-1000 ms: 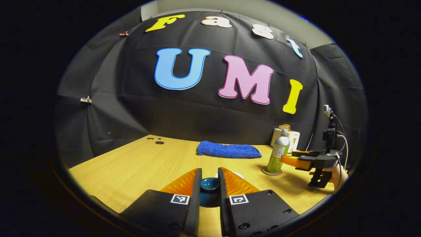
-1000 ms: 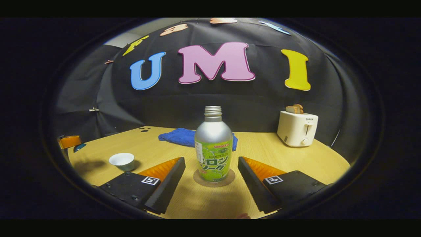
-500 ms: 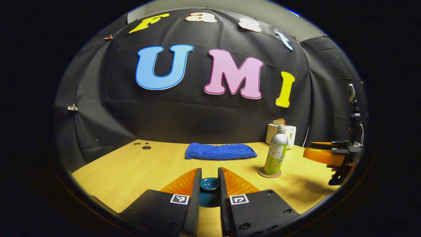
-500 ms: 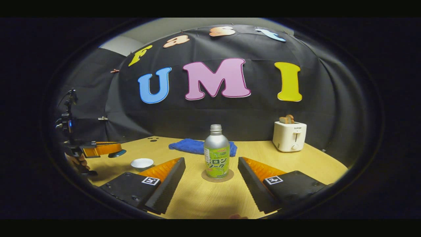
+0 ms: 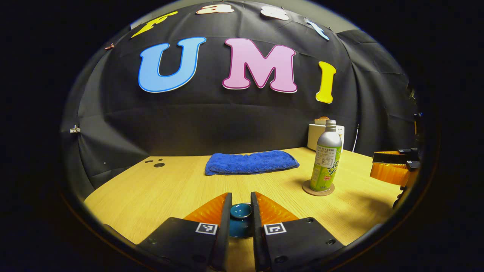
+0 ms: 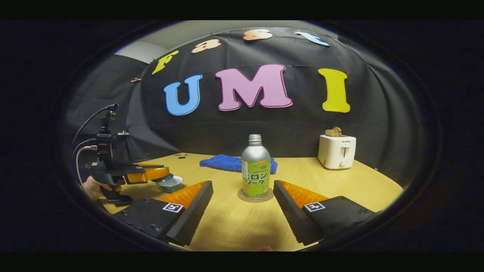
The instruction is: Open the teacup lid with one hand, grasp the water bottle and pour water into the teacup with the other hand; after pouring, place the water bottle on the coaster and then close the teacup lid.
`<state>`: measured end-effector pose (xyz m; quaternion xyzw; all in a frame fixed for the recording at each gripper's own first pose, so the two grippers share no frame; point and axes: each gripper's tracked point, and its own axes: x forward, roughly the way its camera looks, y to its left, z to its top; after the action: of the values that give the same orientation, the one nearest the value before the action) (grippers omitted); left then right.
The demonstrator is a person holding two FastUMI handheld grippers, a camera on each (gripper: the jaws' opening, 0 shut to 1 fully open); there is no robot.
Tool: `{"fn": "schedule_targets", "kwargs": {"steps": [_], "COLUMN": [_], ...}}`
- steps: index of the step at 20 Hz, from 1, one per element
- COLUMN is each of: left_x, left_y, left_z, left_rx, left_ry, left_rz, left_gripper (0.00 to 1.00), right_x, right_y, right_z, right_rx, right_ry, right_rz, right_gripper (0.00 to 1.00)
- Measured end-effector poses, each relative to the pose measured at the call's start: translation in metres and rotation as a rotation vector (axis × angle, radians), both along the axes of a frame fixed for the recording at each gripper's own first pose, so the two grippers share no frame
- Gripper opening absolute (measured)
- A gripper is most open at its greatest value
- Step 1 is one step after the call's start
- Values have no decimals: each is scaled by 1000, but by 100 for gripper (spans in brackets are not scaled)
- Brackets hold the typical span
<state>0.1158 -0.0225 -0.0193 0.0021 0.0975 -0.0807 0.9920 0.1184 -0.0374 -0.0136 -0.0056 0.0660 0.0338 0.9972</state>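
My left gripper (image 5: 241,206) is clenched on the lid's (image 5: 240,211) knob, right over the teacup (image 6: 172,184) at the near left, so I'd lower this hard, breakable lid gently, while my right gripper (image 6: 242,202) gapes before the bottle (image 6: 256,166) on its coaster (image 6: 255,197).

Water bottle (image 6: 256,166): silver upper body, green label below with dark lettering. Coaster (image 6: 255,197): brown. Teacup lid (image 5: 240,211): glossy dark teal. Teacup (image 6: 171,184): pale, whitish. Towel (image 5: 251,163): bright blue. Toaster (image 6: 337,152): cream-white. Table (image 5: 162,192): light wood grain.
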Motion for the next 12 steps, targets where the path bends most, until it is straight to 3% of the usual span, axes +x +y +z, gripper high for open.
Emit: {"fn": "schedule_targets", "kwargs": {"steps": [12], "left_x": [13], "left_y": [-9], "left_z": [-18], "left_rx": [12], "left_ry": [50], "left_rz": [21], "left_gripper": [30], "right_x": [0], "right_y": [-2], "right_z": [-8], "right_rx": [30], "right_ry": [23], "right_rz": [20], "right_gripper": [100]}}
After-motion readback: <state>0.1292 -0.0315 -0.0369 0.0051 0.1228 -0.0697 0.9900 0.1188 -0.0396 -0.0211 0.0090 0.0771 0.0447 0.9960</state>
